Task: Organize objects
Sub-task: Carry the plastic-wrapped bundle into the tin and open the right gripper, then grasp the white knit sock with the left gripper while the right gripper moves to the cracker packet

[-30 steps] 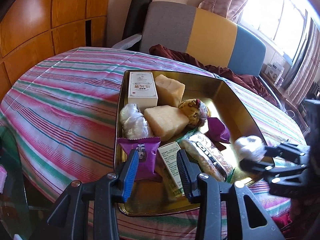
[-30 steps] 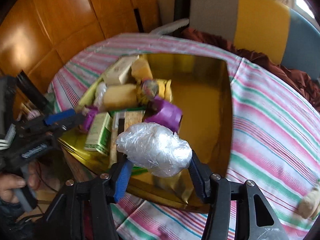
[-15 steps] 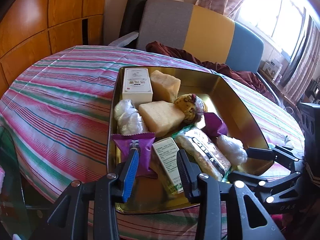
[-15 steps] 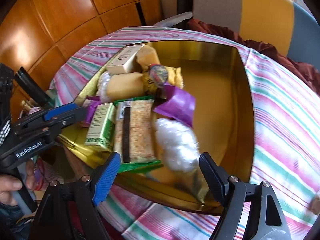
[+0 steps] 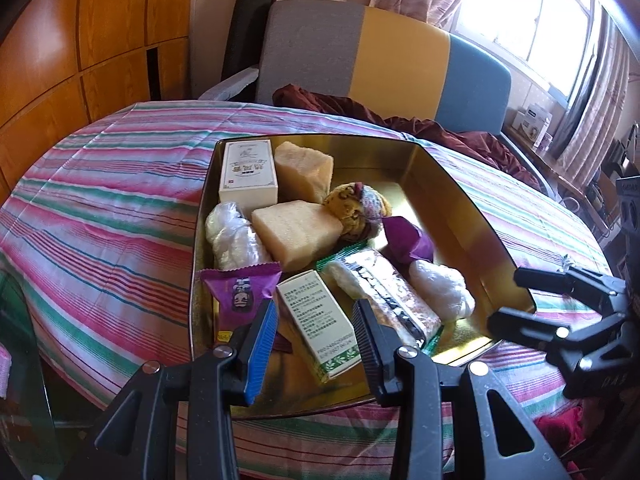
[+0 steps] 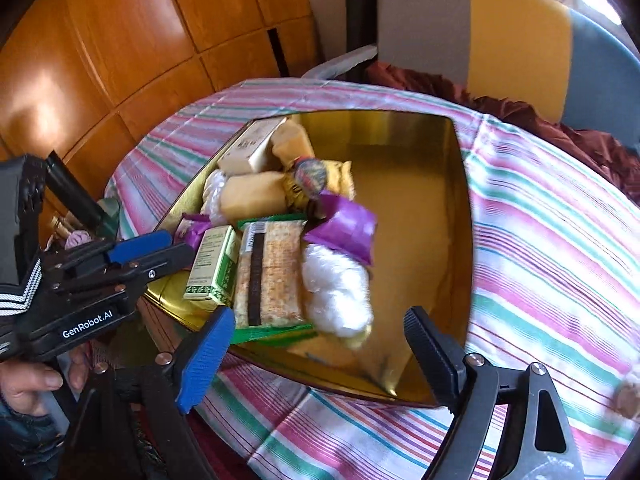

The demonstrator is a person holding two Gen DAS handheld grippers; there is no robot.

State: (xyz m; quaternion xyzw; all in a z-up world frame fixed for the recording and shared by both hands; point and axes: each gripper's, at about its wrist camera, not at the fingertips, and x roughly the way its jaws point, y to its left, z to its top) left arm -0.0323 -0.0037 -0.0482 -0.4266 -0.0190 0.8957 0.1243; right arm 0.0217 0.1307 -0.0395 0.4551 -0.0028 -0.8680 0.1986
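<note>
A golden tin tray (image 5: 460, 208) (image 6: 420, 200) sits on the striped tablecloth. Its left half holds a white box (image 5: 248, 176), two cream blocks (image 5: 298, 232), a purple packet (image 5: 240, 292), a green-and-white box (image 5: 316, 320) and a cereal bar pack (image 5: 384, 292). A white plastic-wrapped bundle (image 5: 442, 288) (image 6: 336, 292) lies loose beside the bar pack. My right gripper (image 6: 316, 320) (image 5: 506, 296) hovers over the tray's near edge, its jaws opening wide with nothing between them. My left gripper (image 5: 316, 340) (image 6: 172, 246) hangs at the near left corner, jaws narrowly apart and empty.
The tray's right half is bare gold floor. A purple wrapper (image 5: 412, 240), a yellow patterned bundle (image 5: 356, 208) and a second white bundle (image 5: 232, 236) lie in the tray. Behind the table stand a grey, yellow and blue chair (image 5: 400, 60) and a dark red cloth (image 5: 440, 128).
My right gripper let go of the white bundle, which dropped into the tray beside the bar pack. Its jaws spread wide and drew back a little. The left gripper stayed put.
</note>
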